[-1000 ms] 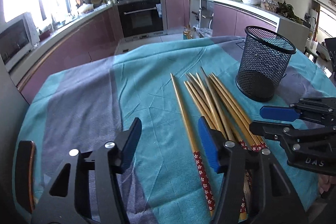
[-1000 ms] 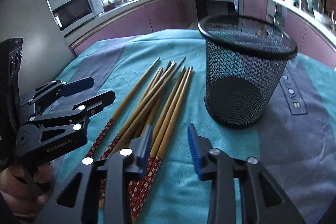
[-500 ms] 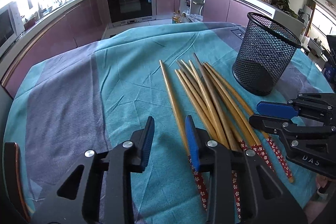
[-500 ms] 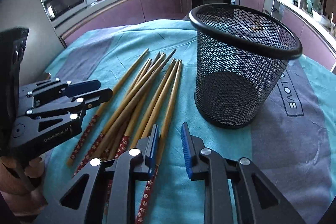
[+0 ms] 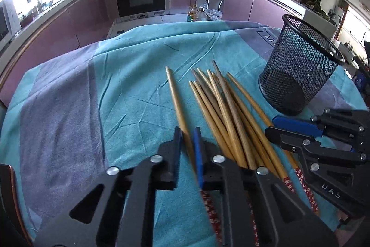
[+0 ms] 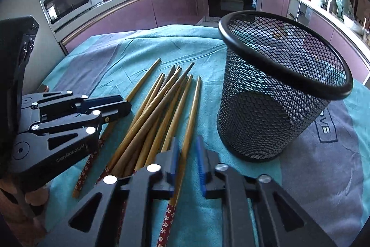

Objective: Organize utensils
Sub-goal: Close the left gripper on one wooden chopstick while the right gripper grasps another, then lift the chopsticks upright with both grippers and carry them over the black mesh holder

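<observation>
Through my left wrist camera, my left gripper (image 5: 187, 149) was clamped on a single chopstick (image 5: 177, 103), the one lying apart on the left of the chopstick pile (image 5: 222, 108), its blue pads pressed against the wood on either side. The pile fanned across the teal and grey cloth (image 5: 115, 94), patterned red ends toward me. The black mesh cup (image 5: 298, 68) stood upright beyond the pile to the right, nothing visible inside it. My right gripper (image 5: 272, 125) reached in from the right, closed low over the pile's edge; white letters on its body read "DAS". A partly hidden printed box on the cloth showed something like "M".

Through my right wrist camera, my right gripper (image 6: 187, 162) was shut on the rightmost chopstick (image 6: 192, 112), flowered red end passing under me. The mesh cup (image 6: 277, 94) stood just right of the pile (image 6: 157, 108). My left gripper (image 6: 120, 105) bore "GenRobot.AI". The cloth (image 6: 323, 168) showed "OVE" beside the cup.
</observation>
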Demonstrator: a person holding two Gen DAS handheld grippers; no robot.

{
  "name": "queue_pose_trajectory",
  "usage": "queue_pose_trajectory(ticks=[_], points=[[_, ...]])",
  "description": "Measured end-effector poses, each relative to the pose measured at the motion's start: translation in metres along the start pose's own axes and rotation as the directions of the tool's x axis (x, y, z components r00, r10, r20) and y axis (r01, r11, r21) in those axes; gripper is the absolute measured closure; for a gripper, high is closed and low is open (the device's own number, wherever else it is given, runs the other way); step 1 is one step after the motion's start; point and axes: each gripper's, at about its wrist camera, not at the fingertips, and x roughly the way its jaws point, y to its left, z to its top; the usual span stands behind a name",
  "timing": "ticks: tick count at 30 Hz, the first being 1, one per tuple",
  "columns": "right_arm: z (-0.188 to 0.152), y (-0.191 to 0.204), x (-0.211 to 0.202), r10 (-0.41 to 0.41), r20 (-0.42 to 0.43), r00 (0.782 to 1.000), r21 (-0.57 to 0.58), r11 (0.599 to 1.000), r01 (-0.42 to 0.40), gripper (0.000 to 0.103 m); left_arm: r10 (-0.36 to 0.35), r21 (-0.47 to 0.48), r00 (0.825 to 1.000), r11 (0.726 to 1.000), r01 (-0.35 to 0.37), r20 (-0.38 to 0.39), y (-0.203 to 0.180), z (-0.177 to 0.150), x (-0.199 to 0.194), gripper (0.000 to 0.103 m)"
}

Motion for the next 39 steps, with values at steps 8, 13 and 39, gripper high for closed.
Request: queue_pose_trajectory(ticks=[8, 13, 39], points=[[-0.004, -0.011, -0.016, 0.046, 0.041, 0.998, 0.046, 0.998, -0.047, 0.097, -0.017, -0.060, 1.000, 0.998, 0.019, 0.026, 0.006, -0.005, -0.011, 0.095], [-0.004, -0.009, -0.035, 0.100, 0.084, 0.991, 0.017, 0.995, -0.102, 0.097, -0.051, -0.059, 0.997, 0.997, 0.055, 0.064, 0.006, -0.006, -0.033, 0.095], [0.045, -0.051, -0.156, 0.213, 0.442, 0.872, -0.044, 0.975, -0.216, 0.097, -0.308, 0.015, 0.891, 0.947, 0.322, 0.333, -0.025, 0.060, -0.185, 0.096]])
